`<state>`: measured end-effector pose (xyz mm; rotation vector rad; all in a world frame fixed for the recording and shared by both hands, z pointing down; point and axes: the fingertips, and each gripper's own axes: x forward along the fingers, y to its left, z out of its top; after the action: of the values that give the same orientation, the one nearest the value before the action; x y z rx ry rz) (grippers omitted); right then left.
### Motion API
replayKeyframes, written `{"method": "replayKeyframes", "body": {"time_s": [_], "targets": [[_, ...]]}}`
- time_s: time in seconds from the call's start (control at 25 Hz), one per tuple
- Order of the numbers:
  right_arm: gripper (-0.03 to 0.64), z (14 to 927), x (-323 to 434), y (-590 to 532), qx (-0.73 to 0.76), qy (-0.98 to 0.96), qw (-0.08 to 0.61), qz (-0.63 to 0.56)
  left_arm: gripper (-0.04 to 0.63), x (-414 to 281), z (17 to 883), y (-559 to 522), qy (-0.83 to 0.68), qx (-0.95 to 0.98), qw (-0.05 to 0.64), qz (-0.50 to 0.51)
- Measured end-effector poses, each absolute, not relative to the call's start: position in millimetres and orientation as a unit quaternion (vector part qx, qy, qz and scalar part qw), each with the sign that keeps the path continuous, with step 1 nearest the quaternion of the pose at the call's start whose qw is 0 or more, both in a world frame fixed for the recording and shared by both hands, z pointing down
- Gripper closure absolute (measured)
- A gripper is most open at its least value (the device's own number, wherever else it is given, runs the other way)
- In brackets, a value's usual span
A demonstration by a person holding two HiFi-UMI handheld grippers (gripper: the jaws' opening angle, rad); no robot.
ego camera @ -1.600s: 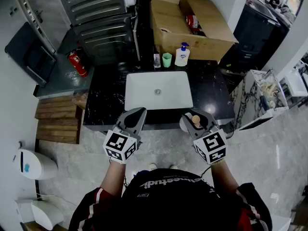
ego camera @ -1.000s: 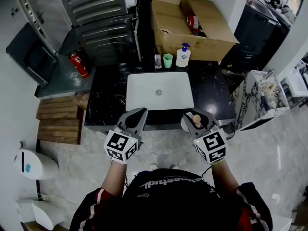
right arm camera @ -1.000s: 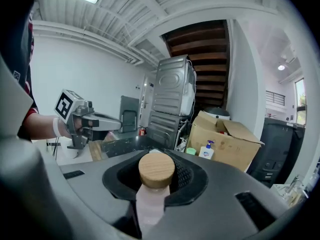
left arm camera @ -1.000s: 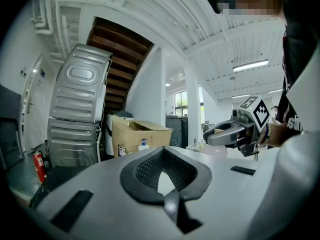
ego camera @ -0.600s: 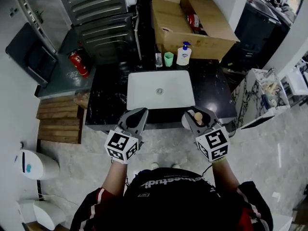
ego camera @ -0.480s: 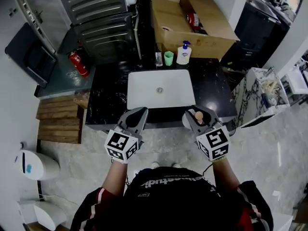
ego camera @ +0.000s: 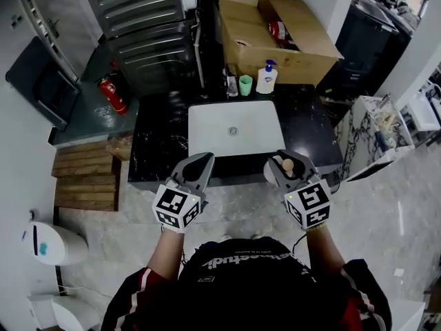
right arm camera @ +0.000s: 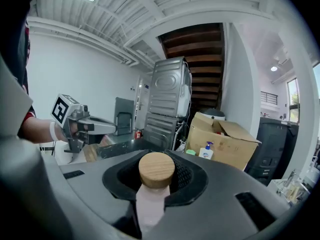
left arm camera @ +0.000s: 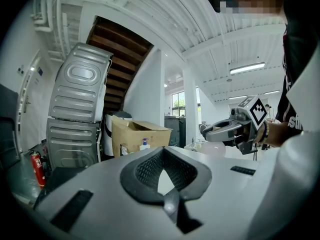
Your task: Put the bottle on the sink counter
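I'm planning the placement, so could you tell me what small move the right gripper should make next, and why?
Probably move the right gripper forward over the black counter right of the basin: it is clamped on the wooden-capped bottle but looks short of the counter's front edge.

Sink [ego camera: 207,126] sits in counter [ego camera: 158,142]; soap dispenser [ego camera: 266,80] behind it (box [ego camera: 242,29] probably farther back).
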<state>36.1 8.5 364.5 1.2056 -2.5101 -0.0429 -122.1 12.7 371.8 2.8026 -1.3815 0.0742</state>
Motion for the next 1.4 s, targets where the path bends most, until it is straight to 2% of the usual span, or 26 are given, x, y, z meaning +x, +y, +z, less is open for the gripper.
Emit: {"method": "replayKeyframes", "body": {"time_s": [0.64,1.4], "targets": [[0.494,371.2,38.3,-38.4,0.451,-0.873,0.186,-0.012,0.580,-124.1,389.1,-43.8,-0.421,0.907,0.015,0.023],[0.494,384.1,126.6,-267.7,0.456,-0.871,0.182,0.001,0.580,-28.6,394.3,-253.7,-0.415,0.909,0.023,0.034]]}}
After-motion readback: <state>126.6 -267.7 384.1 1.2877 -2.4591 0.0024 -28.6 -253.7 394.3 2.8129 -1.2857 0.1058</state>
